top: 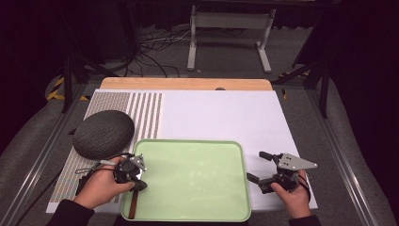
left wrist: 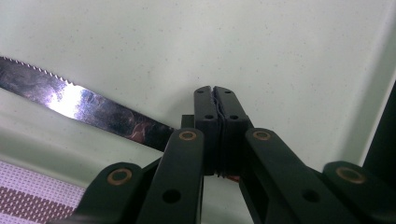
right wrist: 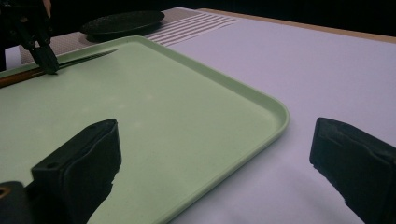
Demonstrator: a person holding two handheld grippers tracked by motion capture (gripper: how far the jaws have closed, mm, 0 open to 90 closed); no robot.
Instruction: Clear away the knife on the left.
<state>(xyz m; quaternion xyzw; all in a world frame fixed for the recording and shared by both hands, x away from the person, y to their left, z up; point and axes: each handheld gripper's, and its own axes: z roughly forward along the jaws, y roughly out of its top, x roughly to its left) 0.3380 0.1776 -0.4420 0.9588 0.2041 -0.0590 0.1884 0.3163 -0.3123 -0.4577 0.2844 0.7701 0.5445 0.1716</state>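
A pale green tray (top: 197, 181) lies at the table's near edge. A knife with a serrated steel blade (left wrist: 84, 102) and a brown handle (top: 133, 205) rests along the tray's left side. My left gripper (top: 139, 184) points down onto the knife where blade meets handle. Its jaws are pressed together on the knife, seen close in the left gripper view (left wrist: 215, 93) and from afar in the right gripper view (right wrist: 46, 65). My right gripper (top: 255, 165) hovers open just right of the tray, its fingers (right wrist: 74, 163) spread wide over the tray's right rim (right wrist: 261, 98) with nothing between them.
A dark, round, textured dish (top: 103, 133) sits on a striped mat (top: 146, 113) behind the tray's left corner. A white board (top: 221, 113) covers the table, with a wooden edge (top: 188, 84) at the far side.
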